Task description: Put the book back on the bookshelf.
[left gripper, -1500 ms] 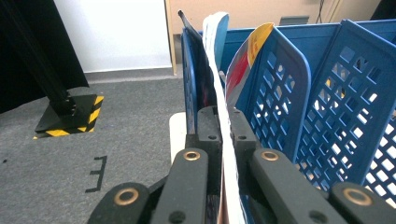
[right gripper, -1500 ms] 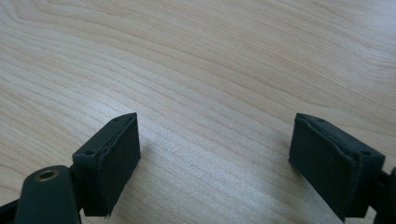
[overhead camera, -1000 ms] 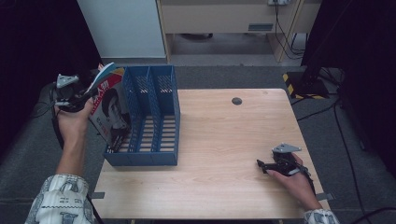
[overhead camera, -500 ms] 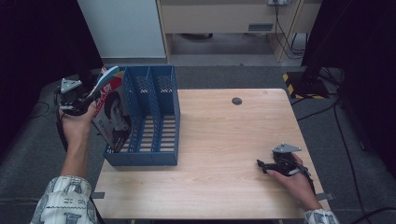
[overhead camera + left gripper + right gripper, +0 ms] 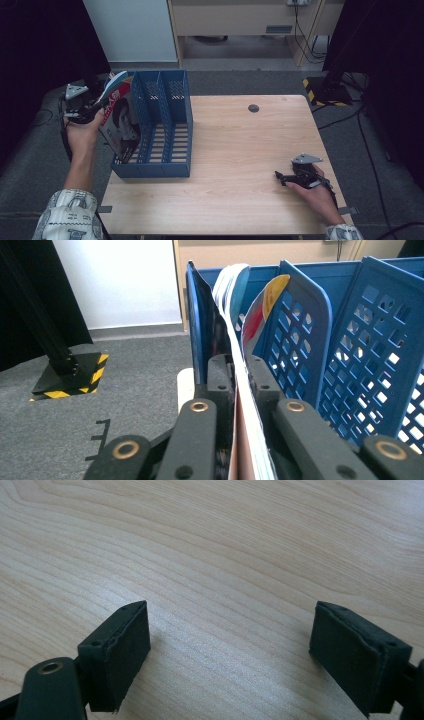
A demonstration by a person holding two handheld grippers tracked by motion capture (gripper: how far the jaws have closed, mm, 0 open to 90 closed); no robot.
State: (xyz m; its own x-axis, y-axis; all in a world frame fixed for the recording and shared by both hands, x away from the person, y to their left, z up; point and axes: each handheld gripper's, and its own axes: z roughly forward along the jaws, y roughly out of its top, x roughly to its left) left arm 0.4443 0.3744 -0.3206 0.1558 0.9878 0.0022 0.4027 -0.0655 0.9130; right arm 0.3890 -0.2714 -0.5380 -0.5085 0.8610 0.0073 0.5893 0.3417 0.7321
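A blue file rack [image 5: 172, 130] with three compartments stands on the left part of the wooden table [image 5: 240, 150]. A magazine [image 5: 119, 117] leans tilted in its leftmost compartment, lower end down inside. My left gripper [image 5: 97, 100] is shut on the magazine's upper edge, left of the rack. In the left gripper view the magazine [image 5: 246, 405] runs edge-on between the jaws of the left gripper [image 5: 241, 375], with the blue lattice dividers [image 5: 305, 340] to its right. My right gripper [image 5: 280, 176] lies on the table near the front right, open and empty [image 5: 230, 645].
A small dark round disc [image 5: 253, 108] sits in the tabletop near the far edge. Bare wood [image 5: 225, 540] lies under the right gripper. Grey carpet [image 5: 125, 370] and a black and yellow striped base [image 5: 70, 375] are beyond the table's left side.
The left hand has shifted slightly right with the magazine, bringing it closer against the rack. The right gripper has stayed where it was.
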